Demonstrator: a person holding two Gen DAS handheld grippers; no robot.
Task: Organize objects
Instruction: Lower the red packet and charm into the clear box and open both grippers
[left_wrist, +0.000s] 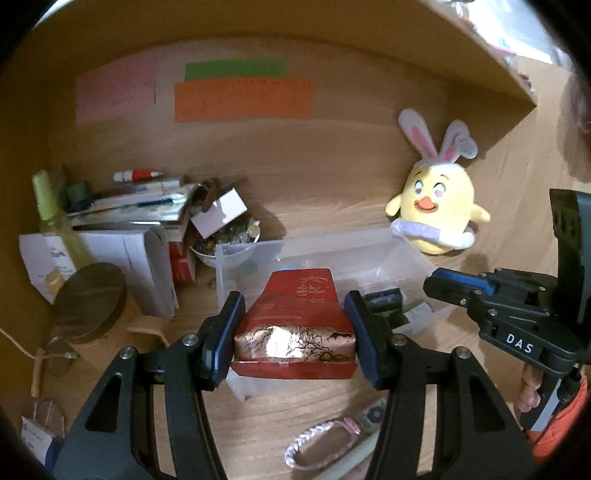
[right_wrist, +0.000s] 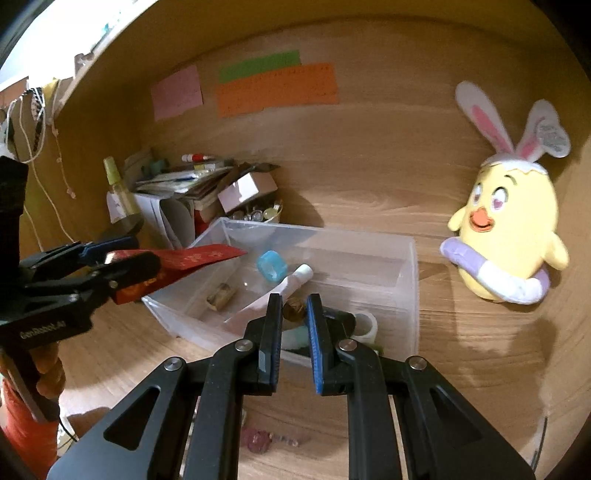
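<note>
My left gripper (left_wrist: 294, 301) is shut on a red packet (left_wrist: 295, 343) with a copper tree picture, pinched by its sides just above the near end of a clear plastic bin (left_wrist: 332, 238). In the right wrist view the red packet (right_wrist: 199, 258) pokes over the clear plastic bin's (right_wrist: 413, 280) left rim from the left gripper (right_wrist: 125, 256). My right gripper (right_wrist: 293, 306) is shut with nothing held, hovering above the bin's near side; it also shows as the right gripper (left_wrist: 436, 286) at the right edge. A blue ring (right_wrist: 271, 266), a white tube (right_wrist: 299, 277) and a tape roll (right_wrist: 365, 325) lie in the bin.
A yellow chick plush (left_wrist: 439, 206) with bunny ears leans on the back wall at the right. Left of the bin stand white boxes (left_wrist: 122, 258), a bowl of beads (left_wrist: 225, 240), a green bottle (left_wrist: 48, 206) and a round wooden lid (left_wrist: 90, 302). A braided pink loop (left_wrist: 321, 443) lies near the front.
</note>
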